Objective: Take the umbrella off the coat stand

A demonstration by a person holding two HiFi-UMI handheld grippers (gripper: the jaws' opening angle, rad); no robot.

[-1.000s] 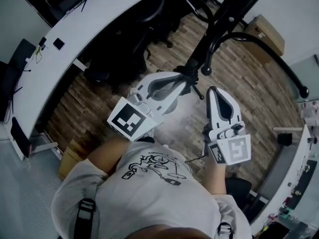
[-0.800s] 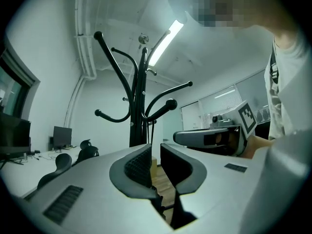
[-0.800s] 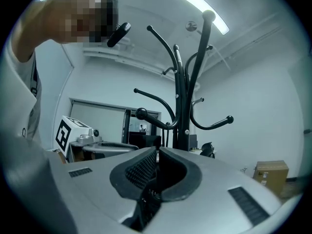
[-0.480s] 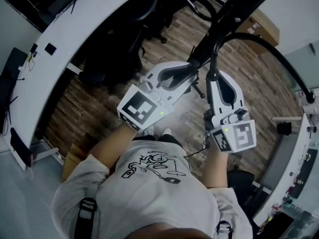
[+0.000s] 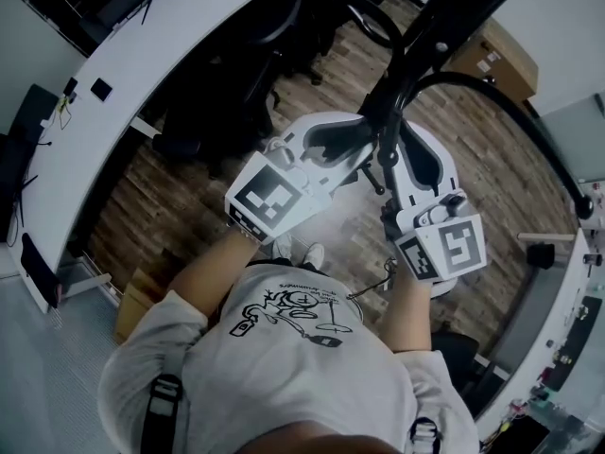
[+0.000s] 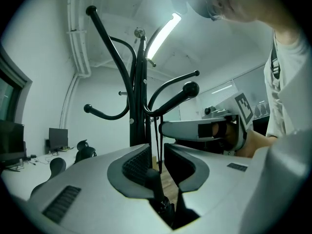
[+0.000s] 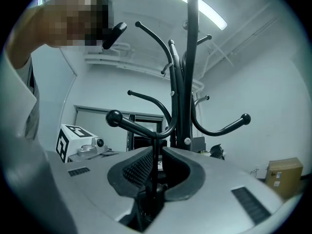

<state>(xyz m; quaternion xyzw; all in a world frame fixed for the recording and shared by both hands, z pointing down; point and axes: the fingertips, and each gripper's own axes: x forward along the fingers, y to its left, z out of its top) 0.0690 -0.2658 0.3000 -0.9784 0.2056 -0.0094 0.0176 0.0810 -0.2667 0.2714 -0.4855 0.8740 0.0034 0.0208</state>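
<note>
Though ajar, two grippers (image 6: 156,152) (image 7: 157,156), one umbrella (image 6: 156,191).

The coat stand (image 5: 463,17) rises straight ahead of the person. The left gripper (image 5: 352,140) is just left of its pole and the right gripper (image 5: 416,145) just right. A hook arm (image 6: 175,97) reaches out between them. A thin strap (image 6: 157,140) hangs from it, down between each gripper's parted jaws. A desk (image 5: 142,55) and office chair (image 5: 246,64) lie to the left, and a cardboard box (image 5: 492,60) sits behind the stand.
</note>
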